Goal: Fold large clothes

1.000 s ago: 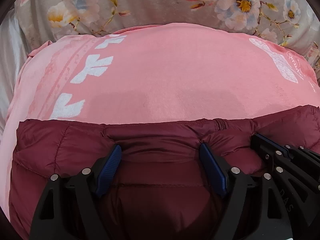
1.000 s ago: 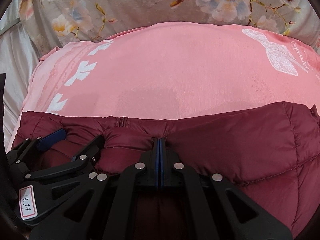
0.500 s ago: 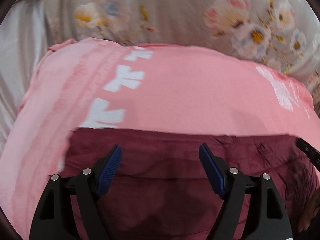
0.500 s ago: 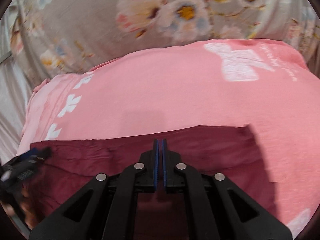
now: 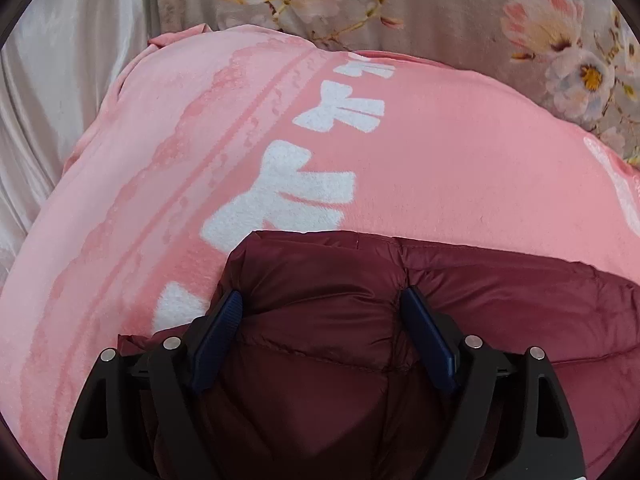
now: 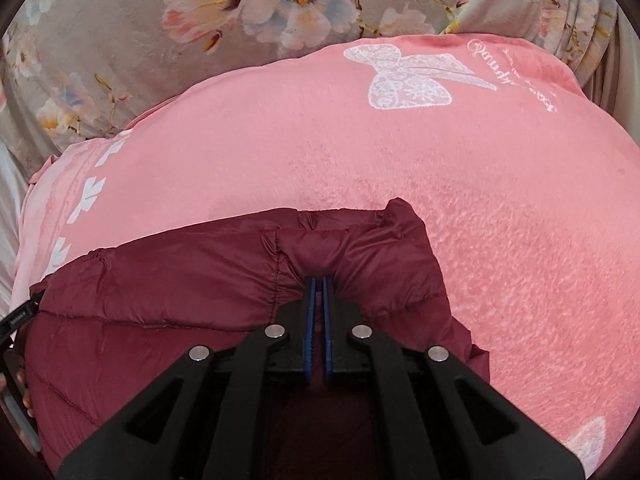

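Observation:
A maroon puffer jacket (image 5: 500, 304) lies on a pink blanket (image 5: 440, 168) with white bow prints. My left gripper (image 5: 320, 300) is open, its blue pads straddling a puffy fold at the jacket's left corner. In the right wrist view the jacket (image 6: 180, 300) fills the lower left. My right gripper (image 6: 319, 280) is shut on the jacket's edge near its right corner, pinching the fabric between the pads.
The pink blanket (image 6: 440, 184) lies over a grey floral bedsheet (image 6: 140, 40) at the back. Pale satin fabric (image 5: 60, 80) lies at the far left. A bit of the other gripper (image 6: 16, 316) shows at the left edge of the right wrist view.
Both grippers have moved apart along the jacket's edge, left one leftward, right one rightward. The left gripper no longer shows the right gripper beside it. The right stays pinched on fabric.

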Demonstrator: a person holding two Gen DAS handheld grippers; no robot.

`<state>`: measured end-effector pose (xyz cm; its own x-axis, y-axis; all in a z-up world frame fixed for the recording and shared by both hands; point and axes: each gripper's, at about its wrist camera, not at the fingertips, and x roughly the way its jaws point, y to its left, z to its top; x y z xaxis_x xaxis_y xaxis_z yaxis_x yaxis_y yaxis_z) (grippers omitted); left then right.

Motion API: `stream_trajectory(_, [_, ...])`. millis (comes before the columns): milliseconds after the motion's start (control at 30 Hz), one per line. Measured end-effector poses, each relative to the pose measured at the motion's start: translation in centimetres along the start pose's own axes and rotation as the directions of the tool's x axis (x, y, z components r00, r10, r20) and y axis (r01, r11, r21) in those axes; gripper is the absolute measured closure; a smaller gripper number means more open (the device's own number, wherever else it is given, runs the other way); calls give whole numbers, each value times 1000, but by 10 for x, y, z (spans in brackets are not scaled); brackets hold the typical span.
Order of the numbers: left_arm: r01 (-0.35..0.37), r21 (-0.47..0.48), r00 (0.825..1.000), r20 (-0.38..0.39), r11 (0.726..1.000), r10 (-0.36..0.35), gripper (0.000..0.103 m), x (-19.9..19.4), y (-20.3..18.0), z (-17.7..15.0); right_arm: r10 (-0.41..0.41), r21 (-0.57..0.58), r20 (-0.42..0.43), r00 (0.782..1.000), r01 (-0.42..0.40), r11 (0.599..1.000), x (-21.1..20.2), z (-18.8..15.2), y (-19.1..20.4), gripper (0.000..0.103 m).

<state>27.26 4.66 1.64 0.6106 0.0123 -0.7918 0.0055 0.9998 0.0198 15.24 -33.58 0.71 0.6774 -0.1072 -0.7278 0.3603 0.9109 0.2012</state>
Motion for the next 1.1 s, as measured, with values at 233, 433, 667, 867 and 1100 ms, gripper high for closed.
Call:
stream_trajectory(233, [-13,10,1000,-24,1000,13,18,8,-3,1,31,33,-5,1000,-31,999,4,0,-5,101])
stream_trajectory(433, [-10,-5,1000,-15,1000,10,18,2,0,2,27,58,39,999,-29,998,-5,-1,-9,100])
stream_trajectory(667, [114,22,991,73,993,-115,27,-93,-26,-23,96,-115,93,991,-85,990,-76,-41,59,95])
stream_trajectory(867, [139,127,988,42,982,-146,27,-119,-81,-69,215,-192,3,977,-210,959,-84,-93,116,95])
stream_trajectory(1100, [98,129,993,46,987,-105,25,-98,-91,-102,174,-240,7,985,-167,956,-72,-116,130,94])
